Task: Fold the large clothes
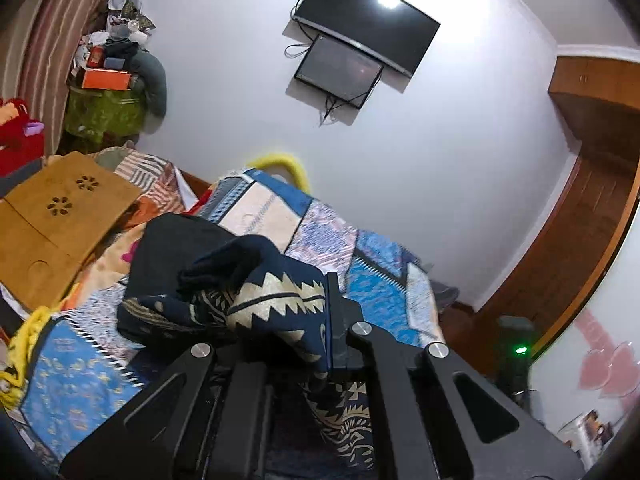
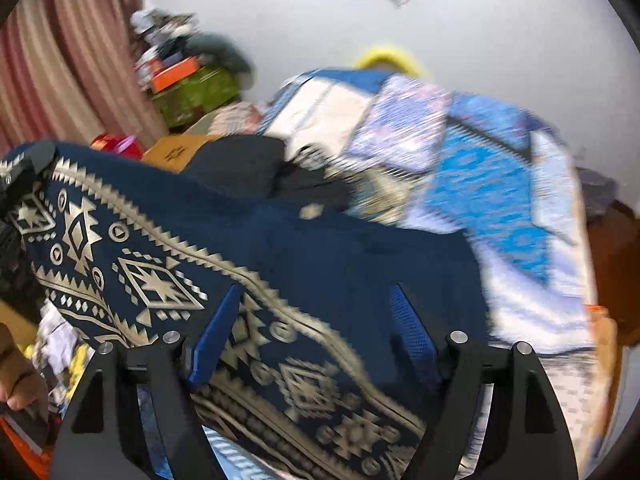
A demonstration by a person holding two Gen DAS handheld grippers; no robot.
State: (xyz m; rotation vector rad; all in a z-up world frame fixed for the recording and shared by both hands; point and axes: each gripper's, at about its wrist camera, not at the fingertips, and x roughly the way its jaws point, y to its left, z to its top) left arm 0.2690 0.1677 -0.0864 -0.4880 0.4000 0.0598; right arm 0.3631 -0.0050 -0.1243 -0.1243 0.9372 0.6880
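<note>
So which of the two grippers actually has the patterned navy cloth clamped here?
The left gripper: it is shut on the navy patterned cloth. The right gripper stands open, its blue pads spread apart above the same cloth.

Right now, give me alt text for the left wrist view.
The left gripper is shut on a navy garment with cream zigzag patterns, lifted above a bed with a blue patchwork quilt. A wall-mounted TV hangs behind.
</note>
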